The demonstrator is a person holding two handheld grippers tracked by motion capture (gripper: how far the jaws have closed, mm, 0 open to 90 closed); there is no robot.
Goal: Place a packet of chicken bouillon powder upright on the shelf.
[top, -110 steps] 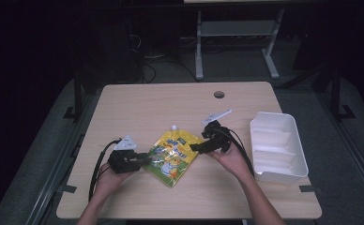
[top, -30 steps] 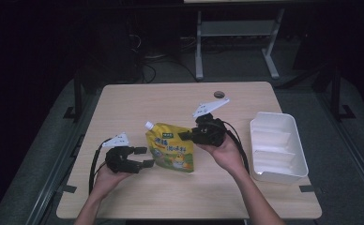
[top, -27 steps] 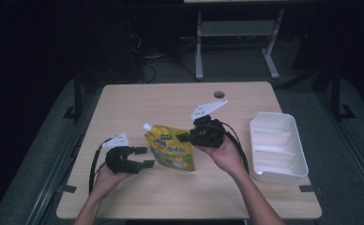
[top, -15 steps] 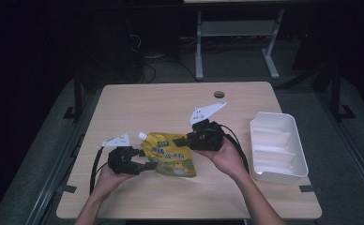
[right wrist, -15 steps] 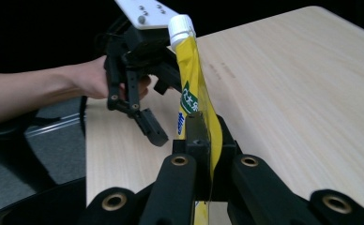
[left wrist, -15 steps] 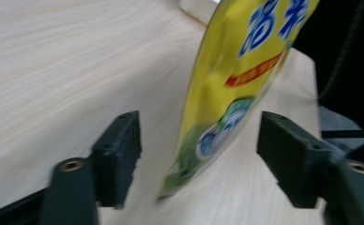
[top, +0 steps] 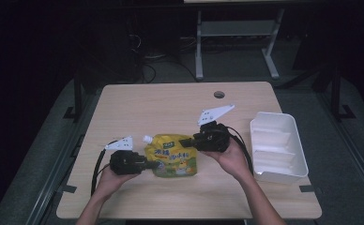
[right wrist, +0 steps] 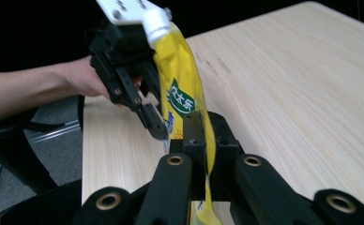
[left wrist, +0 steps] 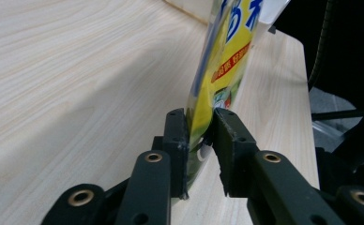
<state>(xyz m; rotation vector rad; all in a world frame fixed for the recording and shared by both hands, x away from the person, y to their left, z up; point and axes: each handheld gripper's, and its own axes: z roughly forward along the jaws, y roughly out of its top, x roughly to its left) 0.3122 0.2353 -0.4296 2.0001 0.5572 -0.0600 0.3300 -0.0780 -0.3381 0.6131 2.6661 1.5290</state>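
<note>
One yellow spouted pouch (top: 174, 161), upright between two grippers.

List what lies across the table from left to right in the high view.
left gripper → yellow pouch → right gripper → white tray

table (top: 170, 108): light wood | on it: 1 white tray (top: 277, 146)
</note>
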